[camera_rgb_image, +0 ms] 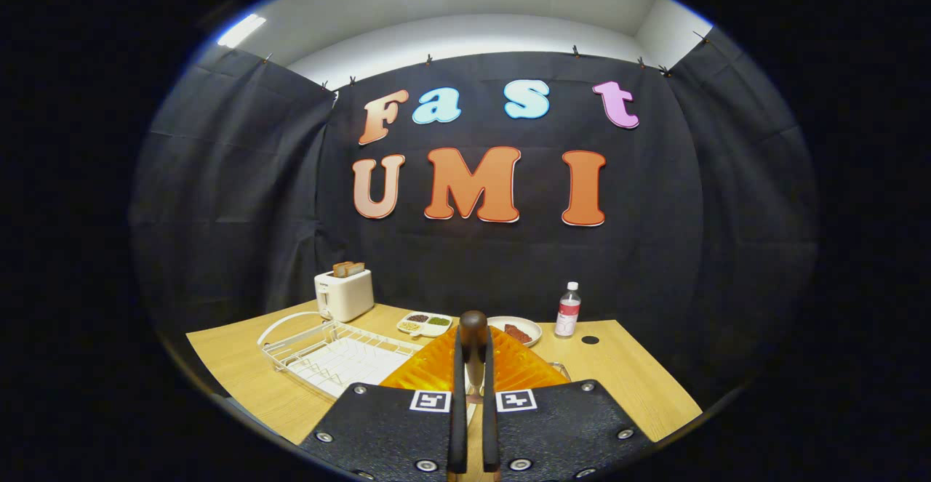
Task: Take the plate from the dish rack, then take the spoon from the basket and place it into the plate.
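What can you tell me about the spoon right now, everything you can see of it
The spoon stands nearly upright between the fingers of the tool, which press on it from both sides. Its top end is a dark brown, rounded knob that looks like wood, on a dark handle that turns paler lower down, near the fingers. Its bowl cannot be seen. It is held up in front of the orange plate, with the white dish rack off to one side.

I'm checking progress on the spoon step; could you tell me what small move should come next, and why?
Probably lower the dark-wood-handled spoon onto the ribbed orange plate and open: the gripper fingers are shut on its handle, directly over the plate beside the white wire dish rack.
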A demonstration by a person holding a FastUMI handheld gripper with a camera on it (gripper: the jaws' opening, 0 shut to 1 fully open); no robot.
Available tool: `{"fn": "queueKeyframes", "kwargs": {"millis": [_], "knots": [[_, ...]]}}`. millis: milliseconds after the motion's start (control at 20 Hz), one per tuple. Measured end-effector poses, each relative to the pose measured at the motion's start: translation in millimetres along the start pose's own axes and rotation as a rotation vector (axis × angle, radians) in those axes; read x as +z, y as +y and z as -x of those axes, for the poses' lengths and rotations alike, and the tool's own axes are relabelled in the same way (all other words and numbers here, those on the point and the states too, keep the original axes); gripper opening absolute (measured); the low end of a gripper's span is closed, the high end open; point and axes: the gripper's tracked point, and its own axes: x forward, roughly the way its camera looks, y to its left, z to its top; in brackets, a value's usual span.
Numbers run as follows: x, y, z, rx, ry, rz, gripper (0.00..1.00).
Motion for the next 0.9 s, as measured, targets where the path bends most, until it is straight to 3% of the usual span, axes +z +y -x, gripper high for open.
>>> {"fn": "queueKeyframes", "kwargs": {"millis": [500,900], "knots": [[-27,68,28,0.198,0.017,0.062,0.08],[-83,113,39,0.378,0.139,-0.067,0.08]]}}
